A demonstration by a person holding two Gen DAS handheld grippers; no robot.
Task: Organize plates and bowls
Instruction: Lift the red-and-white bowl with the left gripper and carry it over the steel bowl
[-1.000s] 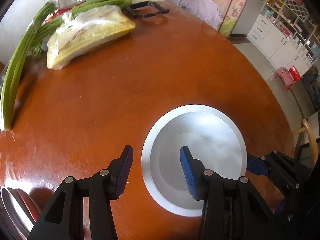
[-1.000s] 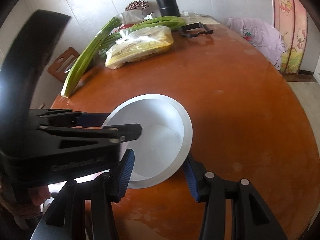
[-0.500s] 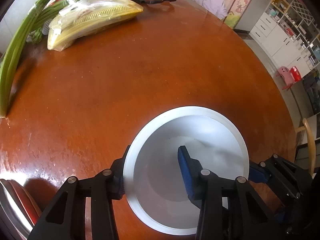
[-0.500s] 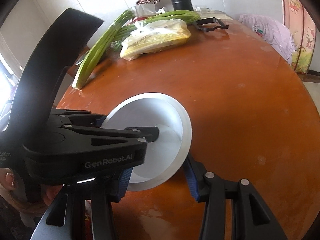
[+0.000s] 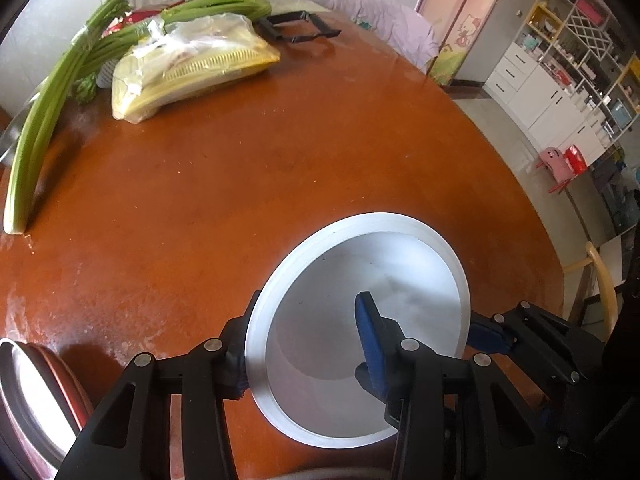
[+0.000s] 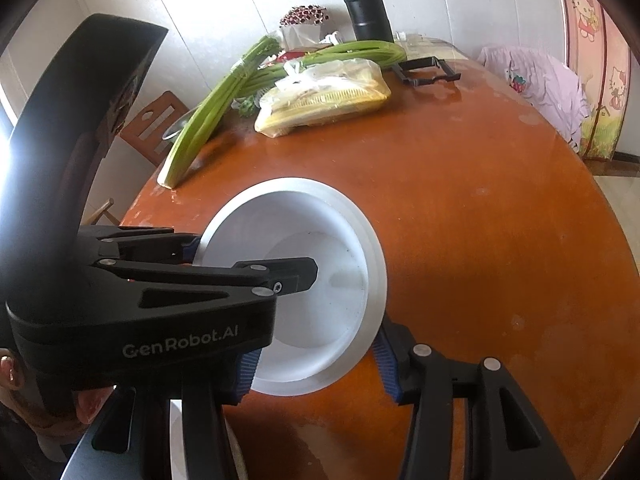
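Our round glossy red-brown wooden table lies bare across its middle and right. The white round deep plate sits near its front edge. Our left gripper has its jaws pinching the plate's rim; the right gripper straddles it, jaws spread, contact unclear. Stacked dishes are cut off at left.

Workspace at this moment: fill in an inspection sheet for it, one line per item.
Surface: round brown table, glossy.
Job's things: white bowl near the front edge; stacked plates at far left.
Clutter: green stalks, bagged yellow pack, black flask, black frame.
Grippers: left gripper straddles the bowl's rim; right gripper open, bowl between its fingers.
Cables: nothing seen.
Surroundings: shelving, wooden chair.
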